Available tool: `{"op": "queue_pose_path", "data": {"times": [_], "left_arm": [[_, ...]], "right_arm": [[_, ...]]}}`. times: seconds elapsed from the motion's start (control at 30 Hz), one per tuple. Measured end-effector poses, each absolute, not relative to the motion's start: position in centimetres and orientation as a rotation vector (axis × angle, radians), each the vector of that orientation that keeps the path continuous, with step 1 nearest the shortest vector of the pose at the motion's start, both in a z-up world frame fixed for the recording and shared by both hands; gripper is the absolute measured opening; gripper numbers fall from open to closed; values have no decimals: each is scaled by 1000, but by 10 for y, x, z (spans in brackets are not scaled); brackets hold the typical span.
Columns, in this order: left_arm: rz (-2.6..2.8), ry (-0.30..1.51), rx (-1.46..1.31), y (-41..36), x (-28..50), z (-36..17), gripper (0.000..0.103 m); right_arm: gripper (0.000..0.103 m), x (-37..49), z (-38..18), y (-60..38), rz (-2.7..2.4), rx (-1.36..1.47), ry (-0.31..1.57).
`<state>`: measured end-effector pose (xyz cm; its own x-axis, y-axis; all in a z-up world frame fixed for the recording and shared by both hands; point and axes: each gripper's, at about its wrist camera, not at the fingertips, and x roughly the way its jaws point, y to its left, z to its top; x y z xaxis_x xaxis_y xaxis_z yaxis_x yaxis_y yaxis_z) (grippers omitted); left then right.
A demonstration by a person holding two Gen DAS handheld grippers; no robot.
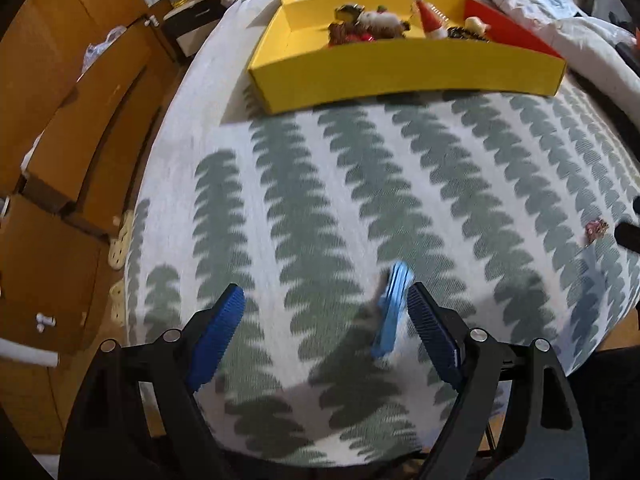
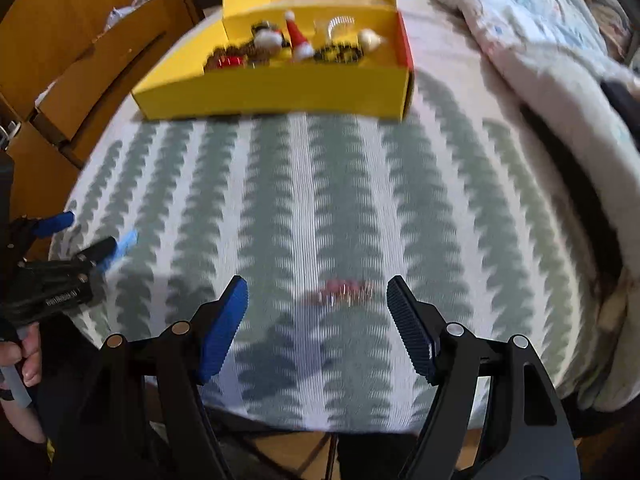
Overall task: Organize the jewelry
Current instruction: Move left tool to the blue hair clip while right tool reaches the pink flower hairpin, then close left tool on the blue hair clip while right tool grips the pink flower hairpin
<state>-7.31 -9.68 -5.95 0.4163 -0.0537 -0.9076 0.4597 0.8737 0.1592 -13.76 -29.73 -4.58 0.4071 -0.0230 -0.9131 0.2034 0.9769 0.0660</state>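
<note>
Black tongs point(image 1: 326, 300) with ribbed blue pads point(image 1: 216, 336) and silver screws point(image 1: 477, 335).

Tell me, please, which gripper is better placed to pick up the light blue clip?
Left. The left gripper is open with the light blue clip beside one finger; the right gripper faces the red piece.

My left hand-held gripper point(image 1: 324, 312) hung over a cloth point(image 1: 360, 200) patterned with grey-green leaf stripes, its two blue-padded fingers point(image 1: 216, 336) spread wide. A light blue clip point(image 1: 392, 308), blurred, lay on the cloth just beside the inner face of the right-side finger; I could not tell whether they touched. Farther ahead sat a yellow tray point(image 1: 400, 76) with dividers, holding small ornaments, among them a red and white Santa hat point(image 1: 428, 18). A small reddish trinket point(image 1: 597, 227) lay near the cloth's right edge. Cardboard boxes point(image 1: 80, 112) stood to the left.
</note>
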Motion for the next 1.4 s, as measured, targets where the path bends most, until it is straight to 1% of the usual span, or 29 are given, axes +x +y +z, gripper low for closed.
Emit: {"op": "queue_pose_path", "data": {"times": [0.23,0.27,0.33,0.47,0.63,0.8,1.0,1.07,1.13,1.2,1.23,1.27,1.3,1.37,1.4], "left_arm": [[-300,1114,404,-90,-72,-61,82],[-303,1124,397,-91,-69,-63,82],[-304,1132,390,-91,-69,-65,82],[-300,1146,395,-94,-70,-72,82],[-307,1167,390,-96,-73,-78,82],[-294,1189,402,-99,-71,-88,83],[-298,1189,387,-99,-71,-89,82],[-302,1186,388,-101,-73,-87,80],[-306,1186,381,-101,-73,-86,77],[-306,1183,374,-101,-73,-85,68],[-304,1181,370,-100,-72,-84,65],[-301,1180,363,-99,-72,-82,57],[-303,1179,358,-98,-71,-81,46],[-321,1183,345,-96,-70,-79,33],[-324,1186,338,-95,-70,-78,31]], "right_arm": [[74,-140,-62,-297,-160,241,1196],[72,-138,-64,-297,-156,253,1204],[71,-133,-69,-297,-174,260,1224],[64,-124,-76,-294,-189,268,1241],[62,-115,-89,-299,-237,268,1278],[59,-109,-92,-300,-256,255,1276],[50,-100,-94,-294,-270,194,1269],[41,-98,-93,-293,-269,175,1263],[33,-95,-93,-292,-277,169,1258],[27,-95,-92,-292,-279,168,1253],[26,-94,-92,-292,-278,174,1250],[26,-94,-91,-292,-274,171,1251],[26,-94,-90,-291,-273,174,1247],[26,-92,-89,-291,-270,171,1246],[26,-95,-91,-292,-270,175,1244]]}}
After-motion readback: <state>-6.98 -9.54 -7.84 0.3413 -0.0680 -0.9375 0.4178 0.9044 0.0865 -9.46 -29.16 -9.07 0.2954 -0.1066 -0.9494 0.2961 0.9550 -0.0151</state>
